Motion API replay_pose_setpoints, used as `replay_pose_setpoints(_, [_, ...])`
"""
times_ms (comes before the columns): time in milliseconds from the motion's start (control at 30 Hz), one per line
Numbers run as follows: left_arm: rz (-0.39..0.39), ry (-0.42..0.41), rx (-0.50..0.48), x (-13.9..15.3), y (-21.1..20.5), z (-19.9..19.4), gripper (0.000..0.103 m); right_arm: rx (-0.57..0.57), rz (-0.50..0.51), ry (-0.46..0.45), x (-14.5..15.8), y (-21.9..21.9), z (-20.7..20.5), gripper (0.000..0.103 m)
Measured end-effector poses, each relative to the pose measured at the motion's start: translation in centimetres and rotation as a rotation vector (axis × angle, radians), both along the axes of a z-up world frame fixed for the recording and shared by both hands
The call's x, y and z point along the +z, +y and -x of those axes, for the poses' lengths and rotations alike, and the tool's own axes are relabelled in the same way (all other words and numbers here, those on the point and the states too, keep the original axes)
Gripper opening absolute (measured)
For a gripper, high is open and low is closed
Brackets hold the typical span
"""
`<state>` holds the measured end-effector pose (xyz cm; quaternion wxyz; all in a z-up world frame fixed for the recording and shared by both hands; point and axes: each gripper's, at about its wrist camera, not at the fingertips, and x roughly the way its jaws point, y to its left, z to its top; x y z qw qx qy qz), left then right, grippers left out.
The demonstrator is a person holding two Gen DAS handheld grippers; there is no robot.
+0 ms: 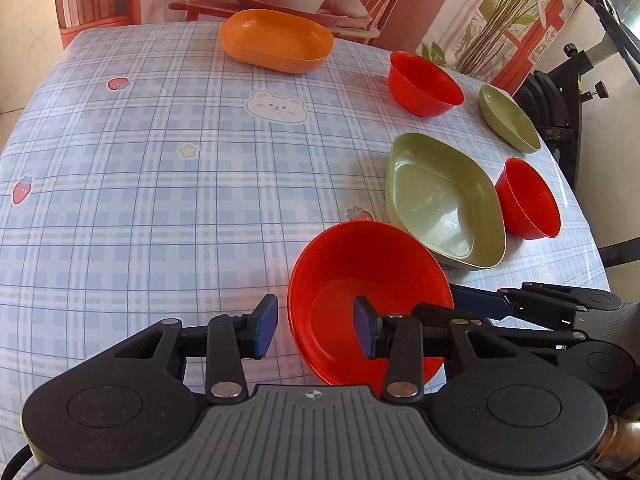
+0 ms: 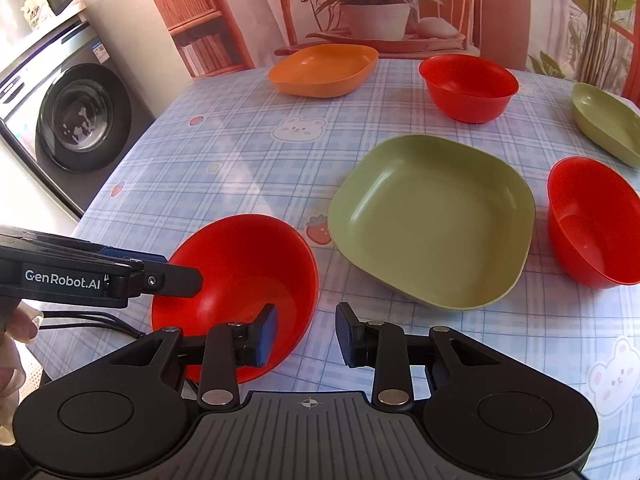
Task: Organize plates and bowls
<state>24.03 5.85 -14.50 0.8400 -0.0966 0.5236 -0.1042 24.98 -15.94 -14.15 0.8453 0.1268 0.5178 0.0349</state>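
We list, largest first: checked tablecloth (image 2: 224,152); near green plate (image 2: 432,220) at centre, far green plate (image 2: 608,120) at the right edge; orange plate (image 2: 324,70) at the back; three red bowls, far (image 2: 468,86), right (image 2: 588,224), and nearest red bowl (image 2: 240,280). Left gripper (image 1: 316,330) straddles that bowl's left rim, fingers apart, unclamped; right gripper (image 2: 306,334) straddles its right rim, likewise spread. We judge the risk: closing from both sides may tip or skid the light bowl.

place: we'd say someone's home
clues: washing machine (image 2: 80,120) beside us, table (image 2: 248,160) with a cartoon bear cloth, printed plant backdrop (image 2: 376,0)
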Motion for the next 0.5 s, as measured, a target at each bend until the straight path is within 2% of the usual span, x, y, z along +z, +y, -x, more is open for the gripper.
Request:
replay_pose_setpoints(167, [-0.039, -0.006, 0.006, -0.21, -0.34, 0.28, 0.04, -0.002, -0.025, 0.004, -0.3, 0.21, 0.05, 0.029])
replay_pose_setpoints(333, [-0.035, -0.007, 0.021, -0.15, -0.14, 0.4, 0.029, -0.025, -0.036, -0.001, -0.41, -0.11, 0.11, 0.023])
replay_pose_setpoints(433, [-0.069, -0.021, 0.024, -0.14, -0.52, 0.73, 0.02, -0.04, -0.037, 0.008, -0.65, -0.23, 0.07, 0.02])
replay_pose_setpoints(500, [-0.085, -0.024, 0.023, -0.23, -0.77, 0.71, 0.019, -0.051, -0.023, 0.015, -0.76, -0.19, 0.06, 0.019])
